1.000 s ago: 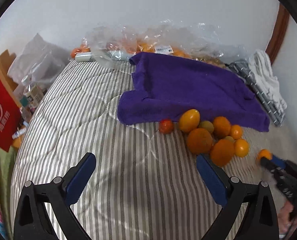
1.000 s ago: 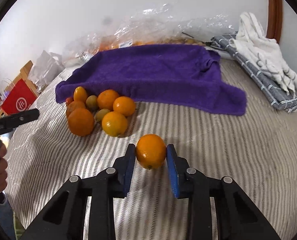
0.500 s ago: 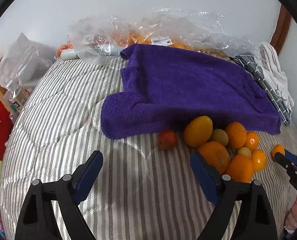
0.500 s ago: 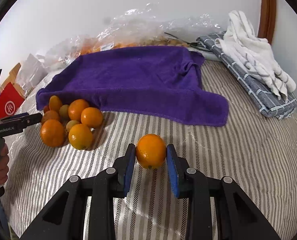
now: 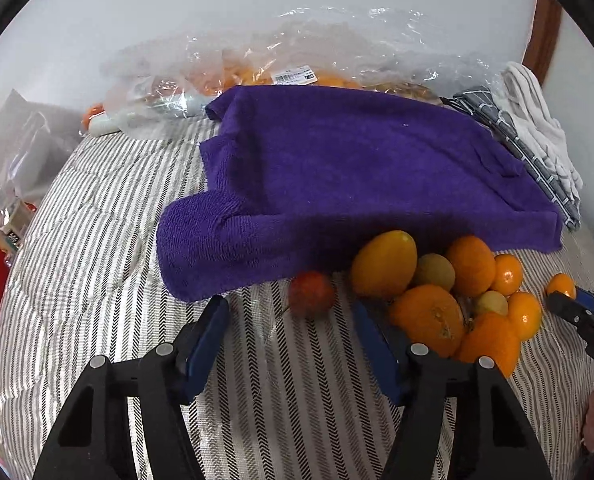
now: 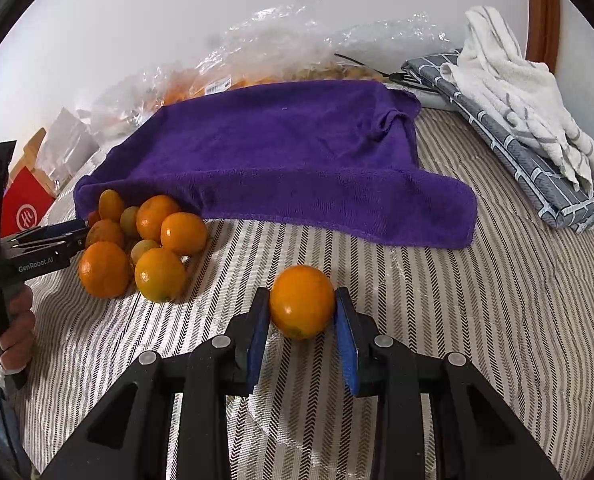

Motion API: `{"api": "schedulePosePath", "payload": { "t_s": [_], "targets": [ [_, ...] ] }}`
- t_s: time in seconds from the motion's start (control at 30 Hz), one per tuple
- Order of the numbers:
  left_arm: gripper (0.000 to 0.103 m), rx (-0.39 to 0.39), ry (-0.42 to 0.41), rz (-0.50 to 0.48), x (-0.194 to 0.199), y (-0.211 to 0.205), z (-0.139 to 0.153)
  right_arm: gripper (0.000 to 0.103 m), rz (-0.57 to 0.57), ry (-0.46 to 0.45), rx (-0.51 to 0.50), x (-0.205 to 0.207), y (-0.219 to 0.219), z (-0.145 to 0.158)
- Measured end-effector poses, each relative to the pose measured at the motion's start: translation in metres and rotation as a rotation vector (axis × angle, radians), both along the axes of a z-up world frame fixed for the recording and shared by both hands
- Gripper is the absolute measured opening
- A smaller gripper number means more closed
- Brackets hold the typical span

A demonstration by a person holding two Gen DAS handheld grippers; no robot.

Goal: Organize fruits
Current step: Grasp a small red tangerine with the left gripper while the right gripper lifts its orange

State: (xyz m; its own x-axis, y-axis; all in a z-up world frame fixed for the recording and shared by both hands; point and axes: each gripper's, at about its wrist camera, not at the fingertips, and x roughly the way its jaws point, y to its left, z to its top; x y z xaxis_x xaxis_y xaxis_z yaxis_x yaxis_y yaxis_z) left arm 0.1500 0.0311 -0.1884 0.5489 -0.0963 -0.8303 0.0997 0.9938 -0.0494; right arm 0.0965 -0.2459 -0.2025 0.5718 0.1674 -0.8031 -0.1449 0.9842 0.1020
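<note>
**Fruit heaped at the towel's edge, one orange held**

Where the purple towel (image 5: pixel 353 176) drapes over the pile of fruit (image 6: pixel 141 240), its near edge hides how far the heap runs underneath — only the front fruits show. A small reddish fruit (image 5: pixel 311 293) lies just left of the heap, blurred, and its kind cannot be told. Behind the towel, clear plastic bags (image 5: pixel 297 64) hold more orange fruit, too veiled by the wrap to count.

The left tongs (image 5: pixel 293 344) are closing, nothing between the blue pads but striped cloth; the reddish fruit sits just beyond the tips. The right tongs (image 6: pixel 301 320) grip an orange (image 6: pixel 301 301) from both sides, low over the bed and well right of the heap. In the left wrist view they are cut off at the right edge.

The surface is a bed with a grey-and-white striped quilt (image 6: pixel 477 320), against a plain white wall. Folded at the far right lie a grey patterned cloth (image 6: pixel 517 148) and a white towel (image 6: pixel 509 92) — a brown wooden frame (image 6: pixel 541 12) rises behind them. A red box (image 6: pixel 25 210) stands at the left edge, partly hidden.
</note>
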Motion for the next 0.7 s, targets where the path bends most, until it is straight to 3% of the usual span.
{"api": "schedulePosePath", "payload": {
  "t_s": [0.17,0.23,0.4,0.7],
  "targets": [
    [0.057,-0.049,-0.015,-0.010,-0.002,0.003,0.002,0.033,0.011,-0.002,-0.030,0.001,0.004,0.000],
    [0.043,-0.075,-0.021,-0.013,-0.002,0.004,0.002,0.033,0.019,-0.001,-0.030,0.003,0.004,0.000],
    [0.023,-0.117,-0.022,-0.031,-0.001,0.003,0.002,0.033,0.018,-0.002,-0.003,0.001,0.001,-0.001],
    [0.023,-0.195,-0.093,-0.014,-0.008,0.012,0.012,0.032,0.013,-0.005,0.002,0.000,0.000,-0.001]
  ]
}}
